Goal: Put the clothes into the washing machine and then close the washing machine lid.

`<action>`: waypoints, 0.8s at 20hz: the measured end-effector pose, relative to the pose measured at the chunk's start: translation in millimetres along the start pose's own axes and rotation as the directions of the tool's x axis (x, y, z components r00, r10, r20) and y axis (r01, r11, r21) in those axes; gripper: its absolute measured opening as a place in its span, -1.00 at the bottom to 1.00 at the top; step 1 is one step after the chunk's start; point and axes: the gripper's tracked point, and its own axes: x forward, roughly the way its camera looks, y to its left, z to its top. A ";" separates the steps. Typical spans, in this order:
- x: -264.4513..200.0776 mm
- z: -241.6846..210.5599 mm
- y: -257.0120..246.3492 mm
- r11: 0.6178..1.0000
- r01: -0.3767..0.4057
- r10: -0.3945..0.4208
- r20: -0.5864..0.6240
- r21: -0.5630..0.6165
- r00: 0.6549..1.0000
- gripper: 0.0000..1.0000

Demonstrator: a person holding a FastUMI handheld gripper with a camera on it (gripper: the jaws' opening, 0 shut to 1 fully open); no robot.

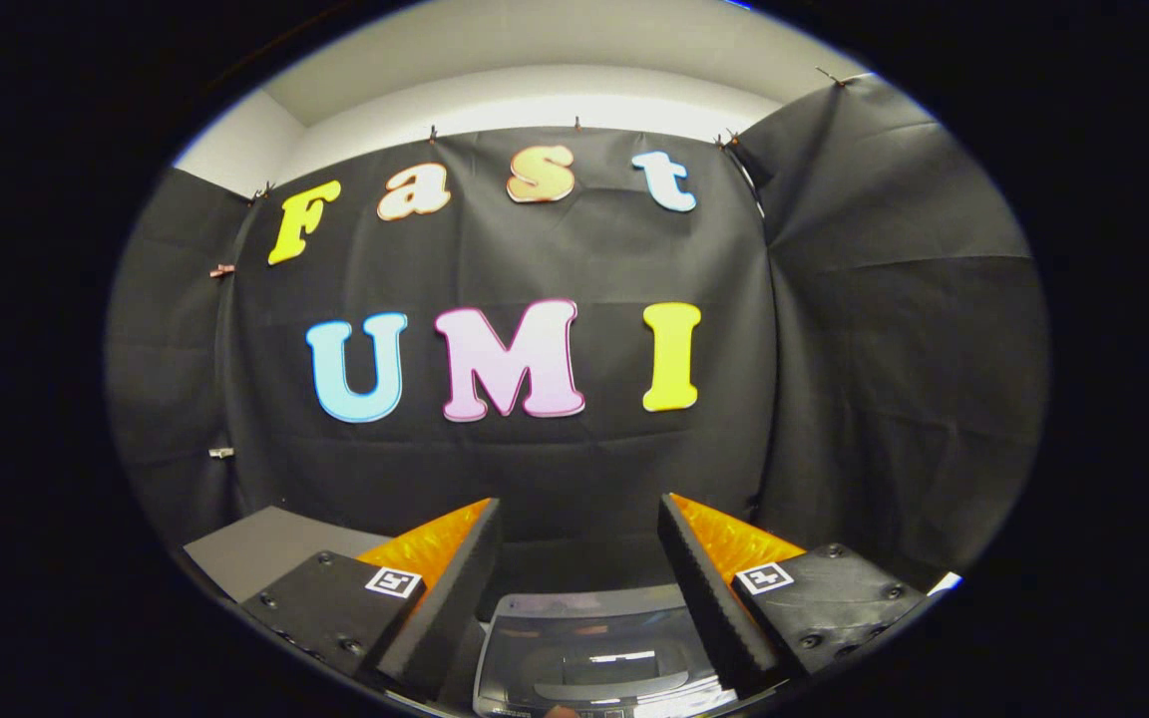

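My gripper is open, its two fingers spread wide with nothing between them, and it is raised well above the scene, facing the black cloth wall. Below and between the fingers sits the washing machine, seen from above. Its dark glossy lid lies flat over the top and reflects a light. I see no clothes in this view.
A grey surface lies to the left of the left finger, against the cloth wall. The booth's black cloth walls close the space behind and on both sides. A white edge shows beyond the right finger.
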 end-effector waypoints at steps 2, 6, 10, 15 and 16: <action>-9.3 11.5 -3.5 1.000 0.015 -0.015 0.022 -0.017 1.000 0.97; -27.3 21.4 -3.0 1.000 0.009 -0.009 0.047 -0.014 0.999 0.97; -33.5 24.4 -3.0 1.000 0.001 -0.001 0.055 -0.008 0.998 0.97; -35.2 28.2 0.5 1.000 -0.011 0.011 0.058 -0.002 0.998 0.97; -35.3 29.0 0.4 1.000 -0.011 0.011 0.057 -0.006 0.998 0.97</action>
